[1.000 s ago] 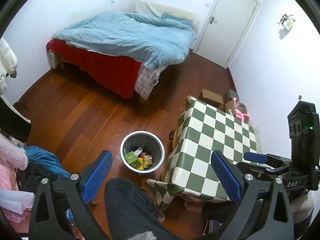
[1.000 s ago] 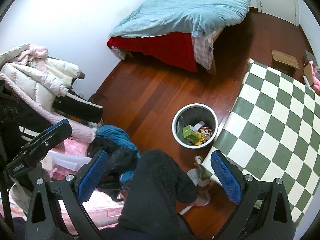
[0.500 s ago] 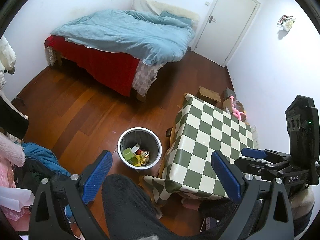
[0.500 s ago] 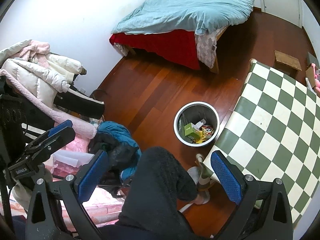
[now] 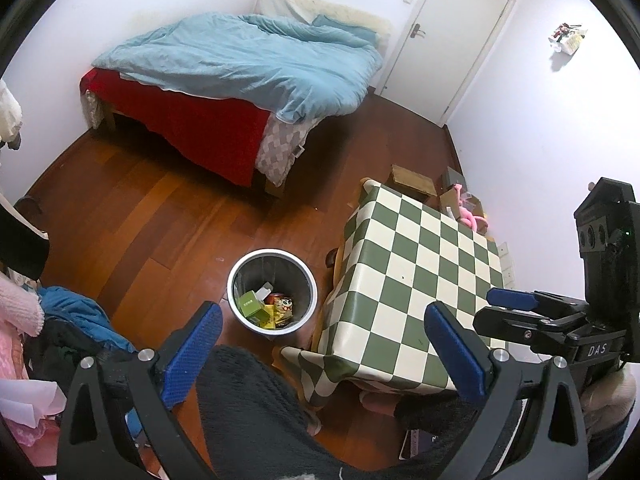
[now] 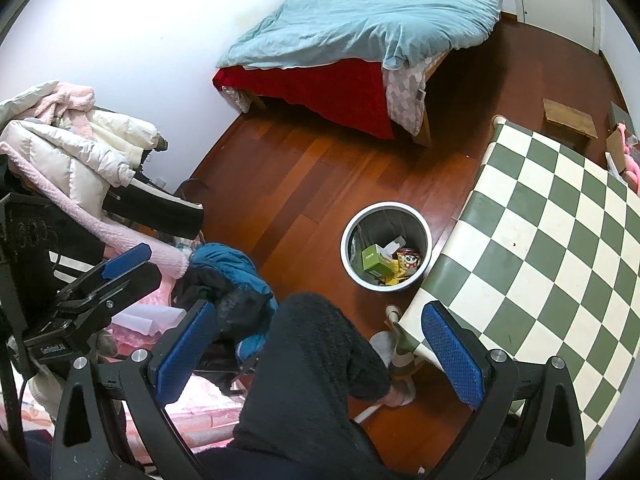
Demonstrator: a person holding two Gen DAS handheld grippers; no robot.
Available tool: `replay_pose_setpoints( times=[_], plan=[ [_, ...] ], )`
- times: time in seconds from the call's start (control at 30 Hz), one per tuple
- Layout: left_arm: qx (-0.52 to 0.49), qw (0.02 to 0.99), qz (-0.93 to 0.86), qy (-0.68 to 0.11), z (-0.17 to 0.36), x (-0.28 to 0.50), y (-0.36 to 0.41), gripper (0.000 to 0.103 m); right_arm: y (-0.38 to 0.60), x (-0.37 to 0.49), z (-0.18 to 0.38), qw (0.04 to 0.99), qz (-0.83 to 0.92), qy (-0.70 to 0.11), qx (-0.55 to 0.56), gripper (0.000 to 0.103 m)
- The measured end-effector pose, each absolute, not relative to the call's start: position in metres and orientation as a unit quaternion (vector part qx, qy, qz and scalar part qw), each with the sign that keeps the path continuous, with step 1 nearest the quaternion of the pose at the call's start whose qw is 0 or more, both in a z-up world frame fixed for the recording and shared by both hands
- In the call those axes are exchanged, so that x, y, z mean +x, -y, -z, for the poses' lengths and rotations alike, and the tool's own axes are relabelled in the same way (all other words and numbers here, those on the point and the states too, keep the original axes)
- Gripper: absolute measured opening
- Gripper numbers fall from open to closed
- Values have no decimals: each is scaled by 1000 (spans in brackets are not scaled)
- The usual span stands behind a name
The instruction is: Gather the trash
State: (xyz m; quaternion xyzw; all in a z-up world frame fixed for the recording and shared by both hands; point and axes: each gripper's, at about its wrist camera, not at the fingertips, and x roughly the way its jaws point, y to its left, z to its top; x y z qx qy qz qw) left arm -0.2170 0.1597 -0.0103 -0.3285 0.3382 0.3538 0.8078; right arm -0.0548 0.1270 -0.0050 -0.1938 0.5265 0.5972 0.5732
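Both views look down from high up on a bedroom with a wood floor. The left gripper point(image 5: 322, 338) fills the bottom of its frame with its blue pads wide apart and nothing between them; the right gripper point(image 6: 316, 342) sits likewise at the bottom of its own frame, jaws spread and empty. In the left view the right gripper also shows at the right edge, over the near corner of the table point(image 5: 420, 280), which carries a green-and-white checked cloth. The bin point(image 5: 272, 290), a round metal pail, stands on the floor at lower centre of the left view, just left of the table; in the right view it sits at centre, again beside the table's edge. Inside the bin lies the trash point(image 5: 266, 308): a green box, a white scrap and some coloured wrappers. A dark-trousered knee point(image 6: 312, 364) rises between the right gripper's fingers. A bed point(image 5: 240, 80) with a blue quilt and red sheet fills the upper left of the left view, a white door point(image 5: 452, 40) the upper right. Clothes point(image 6: 76, 152) are piled at the left of the right view.
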Motion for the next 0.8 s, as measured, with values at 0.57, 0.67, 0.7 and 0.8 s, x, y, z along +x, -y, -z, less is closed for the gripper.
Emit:
replay_pose_setpoints(
  times=[0.57,0.67,0.7,0.8],
  plan=[
    [-330,809,-348,-341,12,-214,-160,103,-127,-56,-1,569,-602,-524,-199,103],
    [-330,809,-348,-341,11,-214,-161,103,-127,-57,-1,568,-602,-524,-200,103],
    [-330,809,-346,-341,11,-214,-161,103,-127,-57,-2,568,-602,-524,-200,103],
    [-330,809,-347,-341,11,-214,-161,103,-127,-58,-2,567,-603,-523,-203,103]
  ],
)
